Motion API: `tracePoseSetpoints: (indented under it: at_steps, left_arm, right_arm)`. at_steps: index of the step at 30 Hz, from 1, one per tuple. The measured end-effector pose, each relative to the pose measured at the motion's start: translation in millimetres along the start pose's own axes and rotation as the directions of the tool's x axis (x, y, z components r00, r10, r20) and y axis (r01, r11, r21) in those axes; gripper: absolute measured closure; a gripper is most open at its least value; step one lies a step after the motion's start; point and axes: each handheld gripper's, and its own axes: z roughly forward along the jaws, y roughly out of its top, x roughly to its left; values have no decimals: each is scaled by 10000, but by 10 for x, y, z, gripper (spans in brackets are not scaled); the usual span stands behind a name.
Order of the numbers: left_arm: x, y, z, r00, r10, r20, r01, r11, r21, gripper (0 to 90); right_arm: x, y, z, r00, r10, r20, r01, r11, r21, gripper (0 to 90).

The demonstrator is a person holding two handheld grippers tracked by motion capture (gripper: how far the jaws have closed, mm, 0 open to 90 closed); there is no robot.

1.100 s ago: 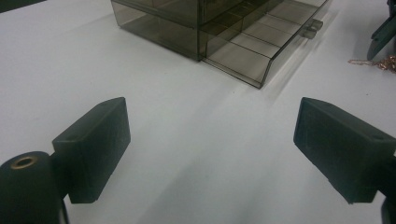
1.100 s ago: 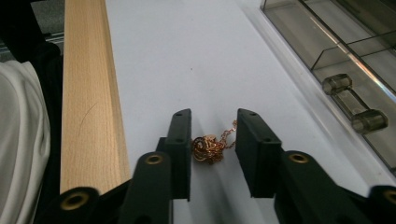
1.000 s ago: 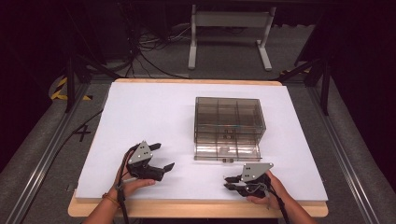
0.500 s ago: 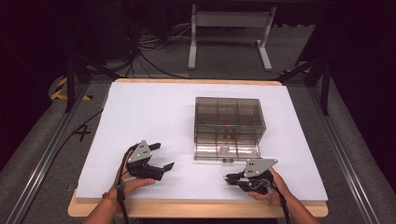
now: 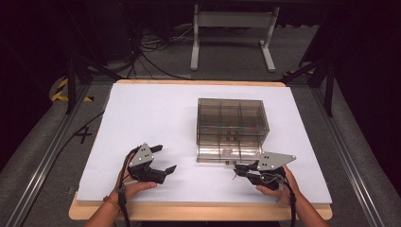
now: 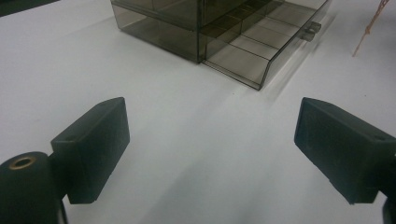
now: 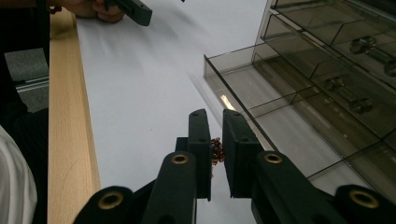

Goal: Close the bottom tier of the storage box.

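Smoky plastic drawer box [image 5: 231, 130] sits mid-table, its bottom drawer [image 7: 261, 100] out, as the right gripper [image 7: 215, 151] pinches a small reddish-brown cluster [image 7: 216, 150] while the left gripper [image 6: 210, 149] gapes wide, empty.

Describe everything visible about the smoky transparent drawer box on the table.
The drawer box is smoke-tinted clear plastic, rectangular, standing upright on the white table, right of centre. Thin walls split it into compartments on stacked levels. The bottom drawer is pulled partly out toward the person and has a small handle. Bolt-like metal parts lie in some compartments. Neither gripper touches it.
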Motion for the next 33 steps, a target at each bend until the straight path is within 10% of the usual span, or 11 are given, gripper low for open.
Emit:
tracePoseSetpoints:
  at_steps: [33]
  left_arm:
    - [-7,10,20,10000,57,6,-57,9997,223,115]
  right_arm:
    - [-53,199,-246,9919,357,1218,-269,9970,-732,828]
